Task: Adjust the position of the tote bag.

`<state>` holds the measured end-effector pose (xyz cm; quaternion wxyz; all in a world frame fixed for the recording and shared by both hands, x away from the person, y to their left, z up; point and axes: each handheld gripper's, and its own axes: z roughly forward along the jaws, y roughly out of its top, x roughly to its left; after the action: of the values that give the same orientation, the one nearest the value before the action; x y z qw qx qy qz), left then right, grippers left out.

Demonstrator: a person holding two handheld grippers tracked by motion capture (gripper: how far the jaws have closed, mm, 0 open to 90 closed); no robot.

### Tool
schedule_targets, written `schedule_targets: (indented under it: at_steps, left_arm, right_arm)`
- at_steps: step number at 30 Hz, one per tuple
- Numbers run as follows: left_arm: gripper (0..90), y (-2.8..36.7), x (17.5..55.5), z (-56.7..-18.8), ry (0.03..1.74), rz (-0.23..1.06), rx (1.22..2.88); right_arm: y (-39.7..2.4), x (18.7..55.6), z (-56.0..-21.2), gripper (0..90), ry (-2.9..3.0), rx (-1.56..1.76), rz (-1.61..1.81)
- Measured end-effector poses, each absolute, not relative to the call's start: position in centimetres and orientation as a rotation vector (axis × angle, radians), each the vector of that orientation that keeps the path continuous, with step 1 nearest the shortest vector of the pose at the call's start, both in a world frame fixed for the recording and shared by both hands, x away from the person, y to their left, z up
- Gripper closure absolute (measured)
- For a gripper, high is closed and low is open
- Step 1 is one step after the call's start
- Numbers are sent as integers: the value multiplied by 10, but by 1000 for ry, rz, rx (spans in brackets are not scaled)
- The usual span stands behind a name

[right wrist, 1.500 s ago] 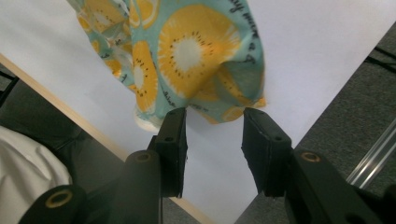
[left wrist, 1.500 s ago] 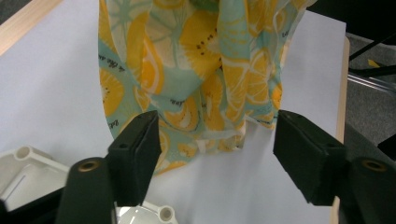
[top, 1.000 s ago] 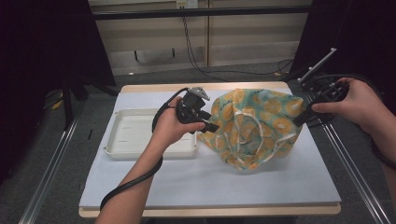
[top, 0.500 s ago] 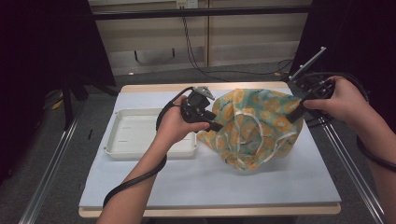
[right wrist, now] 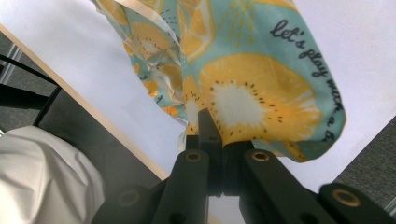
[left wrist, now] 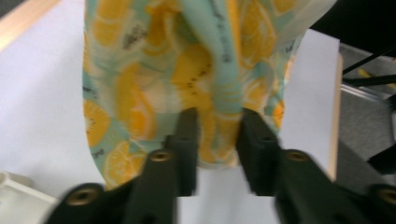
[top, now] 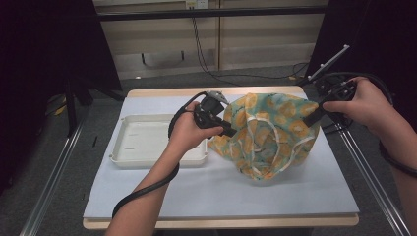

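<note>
Fruit-print cloth (top: 268,135) pinched at both sides above the table (top: 221,196).

Held up off the white table surface, right of centre, bunched and sagging between the two grips, lower folds resting on the table. Left hand-held gripper (top: 230,132) at the cloth's left edge: jaws just closing, a fold of the teal-and-orange fabric between them in the left gripper view (left wrist: 219,135), a gap visible between the black jaws, pads at the fabric's sides. Right hand-held gripper (top: 311,118) at the cloth's far right corner: jaws pressed together on a corner of the fabric, seen clamped tight in the right gripper view (right wrist: 215,135). White tray (top: 147,152) on the table, left of the cloth, just beside the left hand (top: 189,132). Right hand (top: 364,103) past the table's right edge.
</note>
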<state>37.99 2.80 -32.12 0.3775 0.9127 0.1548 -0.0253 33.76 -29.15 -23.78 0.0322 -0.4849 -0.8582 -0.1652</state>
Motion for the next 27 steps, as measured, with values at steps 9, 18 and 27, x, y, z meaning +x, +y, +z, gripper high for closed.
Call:
schedule_targets:
  at_steps: [9,18,27]
  left_arm:
    - [900,36,383,-301,444,-62,2321]
    - [900,49,392,-279,485,-55,2274]
    - [900,58,404,-268,524,-31,2241]
  right_arm:
    - [-302,334,-227,900,-2631,-1528,-565]
    - [-318,332,-208,900,-2615,-1594,-644]
    - [-334,339,-199,900,-2564,-1683,-685]
